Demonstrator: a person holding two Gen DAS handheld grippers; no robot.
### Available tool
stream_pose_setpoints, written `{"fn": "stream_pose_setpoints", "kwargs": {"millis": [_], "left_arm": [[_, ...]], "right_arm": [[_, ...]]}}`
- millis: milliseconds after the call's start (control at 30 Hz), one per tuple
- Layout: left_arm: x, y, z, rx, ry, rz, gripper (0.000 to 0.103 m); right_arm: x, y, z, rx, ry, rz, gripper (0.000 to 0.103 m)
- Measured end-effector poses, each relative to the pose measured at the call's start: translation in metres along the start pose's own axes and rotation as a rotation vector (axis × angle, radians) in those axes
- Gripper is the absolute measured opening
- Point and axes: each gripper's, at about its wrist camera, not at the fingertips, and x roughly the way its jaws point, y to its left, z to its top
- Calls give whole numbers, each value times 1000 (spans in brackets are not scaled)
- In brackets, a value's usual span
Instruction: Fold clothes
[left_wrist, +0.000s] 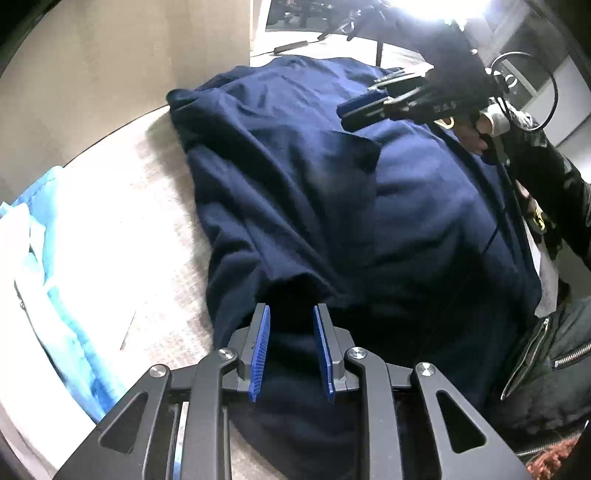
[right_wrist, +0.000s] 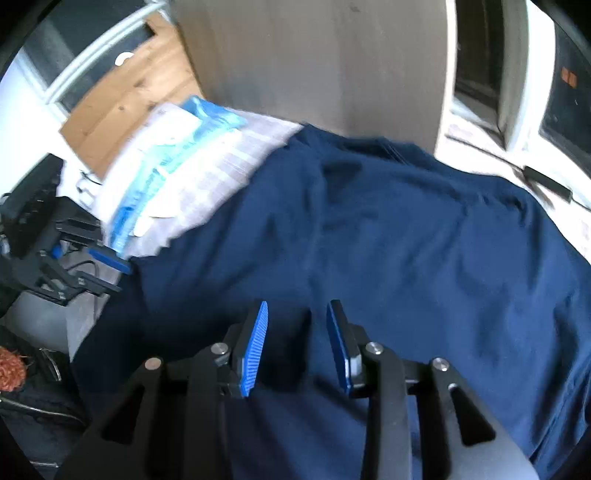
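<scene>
A navy blue garment (left_wrist: 369, 206) lies rumpled over most of the pale-covered table (left_wrist: 147, 229). My left gripper (left_wrist: 291, 317) hangs over its near edge. The blue pads stand apart, a raised fold of the cloth sits just ahead of the tips, and nothing is pressed between them. In the right wrist view the same garment (right_wrist: 406, 240) fills the middle. My right gripper (right_wrist: 297, 317) hovers above it with its jaws apart and only shadow between them. The left wrist view shows the right gripper (left_wrist: 354, 110) over the far right part of the garment. The left gripper (right_wrist: 118, 275) sits at the garment's left edge.
A pile of light blue and white cloth (left_wrist: 48, 266) (right_wrist: 177, 155) lies at one end of the table. A black jacket with zippers (left_wrist: 546, 354) sits by the near right. A person's dark sleeve (left_wrist: 543, 173) reaches in. A wooden board (right_wrist: 122, 92) and a beige panel (right_wrist: 314, 59) stand behind.
</scene>
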Motion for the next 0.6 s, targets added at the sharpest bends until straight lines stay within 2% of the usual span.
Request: {"fn": "stream_pose_setpoints", "kwargs": {"millis": [67,167,200,233,267,300,367,400,433,467,500,567,600], "left_arm": [[3,-4,0,13,-5,-7,26],[16,-14,5,46,8,27,31],[20,-16,8,49,13,36,31],[20,-16,11,47,12,38,31],[19,-17,14,49,6,34,31],[17,-18,16,58,-2,36,31],[11,-22,21,70,-18,40,31],[10,-24,23,66,-24,28,31],[10,-25,26,64,-30,13,31],[13,-31,29,73,-35,0,31],[17,-38,33,86,-39,-12,31],[33,-56,36,149,-16,-10,31],[42,-65,37,183,-2,-7,31]], "right_arm": [[9,2,-6,0,40,9,33],[19,16,-14,-40,71,8,33],[20,19,-15,-47,74,0,29],[22,22,-17,-55,76,-9,11],[19,25,-17,-47,68,28,3],[15,29,-18,-38,60,65,3],[-5,35,-17,-46,-11,162,5],[-11,39,-18,-66,-22,173,13],[-17,44,-19,-100,-8,161,36],[-21,43,-20,-117,0,120,48],[-22,36,-19,-97,-6,106,55],[-25,22,-16,-57,-18,80,55],[-24,10,-13,-7,-34,95,55]]}}
